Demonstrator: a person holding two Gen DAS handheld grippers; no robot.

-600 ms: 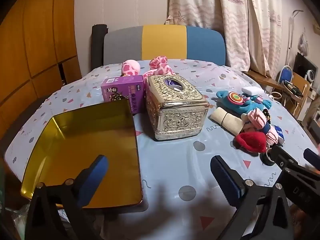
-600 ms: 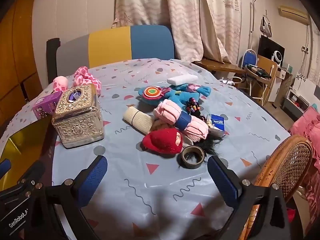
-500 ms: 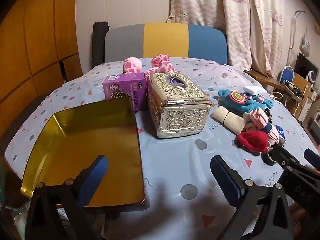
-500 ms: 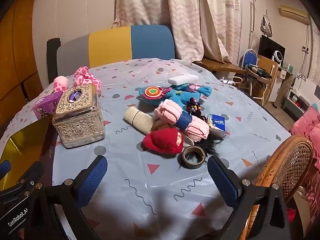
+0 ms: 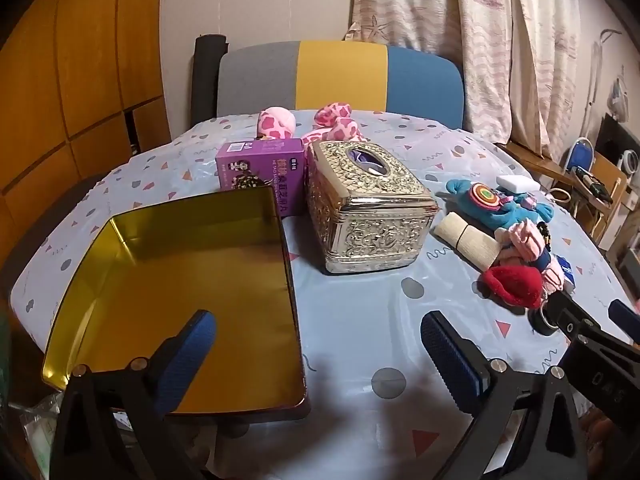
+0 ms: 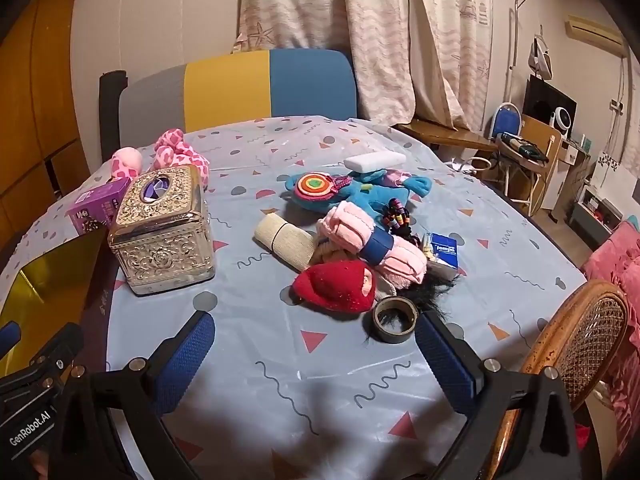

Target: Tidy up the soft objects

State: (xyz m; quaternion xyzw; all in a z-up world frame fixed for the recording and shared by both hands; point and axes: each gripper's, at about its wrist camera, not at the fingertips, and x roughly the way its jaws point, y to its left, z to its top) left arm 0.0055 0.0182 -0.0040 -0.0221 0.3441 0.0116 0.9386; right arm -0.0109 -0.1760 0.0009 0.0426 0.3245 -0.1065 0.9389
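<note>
A pile of soft things lies right of the table's middle: a red hat (image 6: 336,286) (image 5: 514,284), a pink roll with a blue band (image 6: 370,238), a beige roll (image 6: 284,238) and a blue plush toy (image 6: 352,194) (image 5: 500,206). A pink spotted plush (image 5: 332,126) (image 6: 176,152) lies at the far side. An empty gold tin tray (image 5: 180,292) sits at the front left. My left gripper (image 5: 318,354) is open and empty beside the tray's right edge. My right gripper (image 6: 314,354) is open and empty, in front of the red hat.
An ornate silver tissue box (image 5: 368,208) (image 6: 160,224) and a purple carton (image 5: 262,172) stand mid-table. A tape ring (image 6: 394,318), a blue tissue pack (image 6: 442,254) and a white block (image 6: 374,160) lie by the pile. A wicker chair (image 6: 576,344) is at the right.
Both grippers have moved slightly forward over the table. Their jaws stay open and nothing on the table has moved.
</note>
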